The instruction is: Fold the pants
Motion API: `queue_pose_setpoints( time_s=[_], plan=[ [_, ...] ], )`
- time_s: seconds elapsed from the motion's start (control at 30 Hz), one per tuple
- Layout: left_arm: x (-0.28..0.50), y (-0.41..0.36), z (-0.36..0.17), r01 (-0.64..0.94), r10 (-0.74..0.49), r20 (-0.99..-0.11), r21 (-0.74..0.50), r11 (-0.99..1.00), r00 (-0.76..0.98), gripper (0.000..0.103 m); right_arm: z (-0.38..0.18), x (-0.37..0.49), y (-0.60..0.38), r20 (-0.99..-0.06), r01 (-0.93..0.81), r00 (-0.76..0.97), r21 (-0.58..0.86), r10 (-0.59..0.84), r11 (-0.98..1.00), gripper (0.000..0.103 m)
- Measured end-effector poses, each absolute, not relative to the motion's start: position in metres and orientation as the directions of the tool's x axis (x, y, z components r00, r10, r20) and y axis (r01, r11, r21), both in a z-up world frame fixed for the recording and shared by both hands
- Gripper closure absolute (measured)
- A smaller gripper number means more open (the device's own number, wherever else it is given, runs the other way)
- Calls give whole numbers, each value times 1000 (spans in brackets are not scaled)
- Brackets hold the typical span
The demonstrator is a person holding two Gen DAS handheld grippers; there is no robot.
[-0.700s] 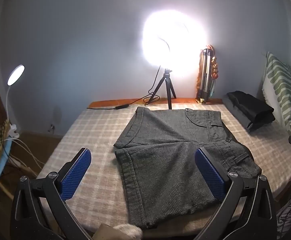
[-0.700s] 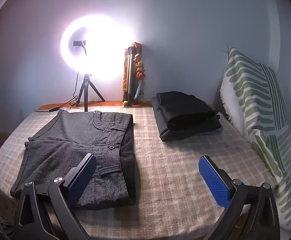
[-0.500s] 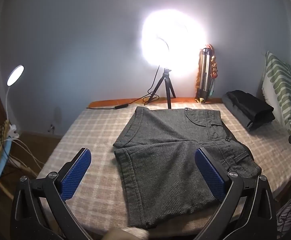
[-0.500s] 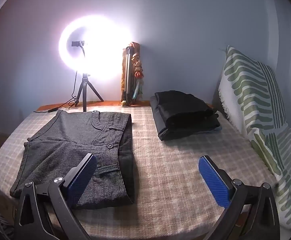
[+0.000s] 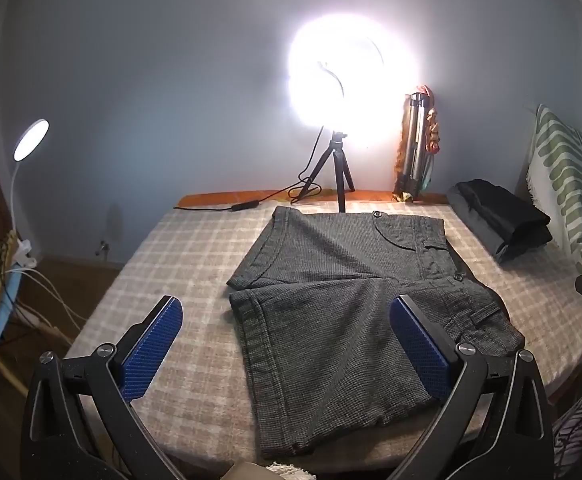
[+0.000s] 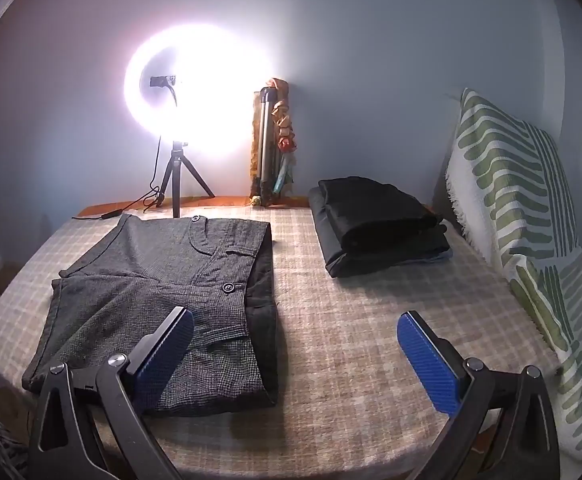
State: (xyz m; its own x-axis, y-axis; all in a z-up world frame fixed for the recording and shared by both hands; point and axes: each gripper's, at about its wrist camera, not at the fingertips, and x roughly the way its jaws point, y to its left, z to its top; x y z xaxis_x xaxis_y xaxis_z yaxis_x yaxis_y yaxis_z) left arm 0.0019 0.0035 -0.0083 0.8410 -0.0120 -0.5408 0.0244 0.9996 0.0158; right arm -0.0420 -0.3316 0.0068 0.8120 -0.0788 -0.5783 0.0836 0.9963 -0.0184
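Grey checked shorts (image 5: 343, 300) lie flat and spread on the plaid-covered bed (image 5: 179, 256), legs to the left and waistband to the right. They also show in the right wrist view (image 6: 163, 292). My left gripper (image 5: 285, 344) is open and empty, held above the near edge of the bed over the shorts' leg hems. My right gripper (image 6: 295, 350) is open and empty, above the bed by the waistband side of the shorts; its left finger (image 6: 163, 352) overlaps the cloth in view.
A stack of folded dark clothes (image 6: 379, 224) lies at the back right. A green striped cushion (image 6: 523, 216) leans on the right. A bright ring light on a tripod (image 5: 341, 184) and a folded tripod (image 5: 413, 152) stand at the back. A desk lamp (image 5: 31, 140) is on the left.
Both grippers have drifted very slightly; the scene looks nearly the same. Both stay open and the shorts have not moved.
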Motion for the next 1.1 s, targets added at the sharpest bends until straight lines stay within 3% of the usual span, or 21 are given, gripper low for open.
queue_pose_setpoints(
  time_s=[1.1],
  plan=[
    [4,-1,-12,33,-24,-553,6,999,833,0,2,-41,-335,-592,90,803,2,-71,996,0]
  ],
)
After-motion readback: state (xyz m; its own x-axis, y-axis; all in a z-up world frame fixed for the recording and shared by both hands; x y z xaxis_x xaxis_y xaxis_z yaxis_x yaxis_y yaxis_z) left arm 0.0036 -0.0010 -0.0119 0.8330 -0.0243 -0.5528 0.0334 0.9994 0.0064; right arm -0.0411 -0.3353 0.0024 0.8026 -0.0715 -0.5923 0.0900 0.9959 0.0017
